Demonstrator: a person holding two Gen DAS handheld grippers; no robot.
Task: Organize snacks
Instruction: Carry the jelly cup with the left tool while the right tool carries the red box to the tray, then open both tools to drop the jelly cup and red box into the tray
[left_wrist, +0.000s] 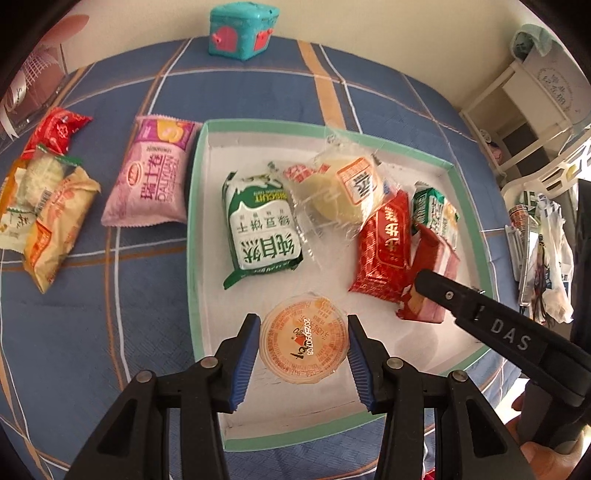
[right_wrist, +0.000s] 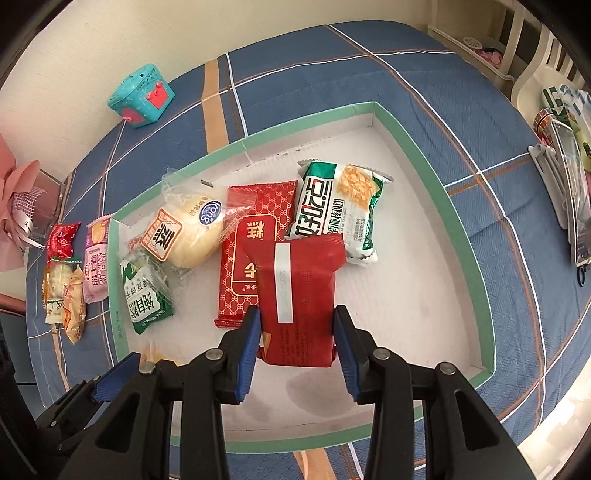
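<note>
A white tray with a green rim (left_wrist: 195, 236) (right_wrist: 458, 229) lies on the blue checked cloth and holds several snack packs. My left gripper (left_wrist: 303, 352) is open, its pads either side of an orange jelly cup (left_wrist: 303, 341) that rests on the tray floor. My right gripper (right_wrist: 297, 341) has its pads against the sides of a red snack pack (right_wrist: 301, 295) inside the tray; this pack also shows in the left wrist view (left_wrist: 430, 280). In the tray lie a green biscuit pack (left_wrist: 258, 229), a clear-wrapped bun (left_wrist: 343, 192), a red patterned pack (right_wrist: 251, 254) and a green-white pack (right_wrist: 340, 206).
Outside the tray to the left lie a pink pack (left_wrist: 151, 181), a small red pack (left_wrist: 55, 129) and yellow-white packs (left_wrist: 48, 218). A teal toy box (left_wrist: 242, 29) stands at the far edge by the wall. White shelving and clutter (left_wrist: 532, 110) stand to the right.
</note>
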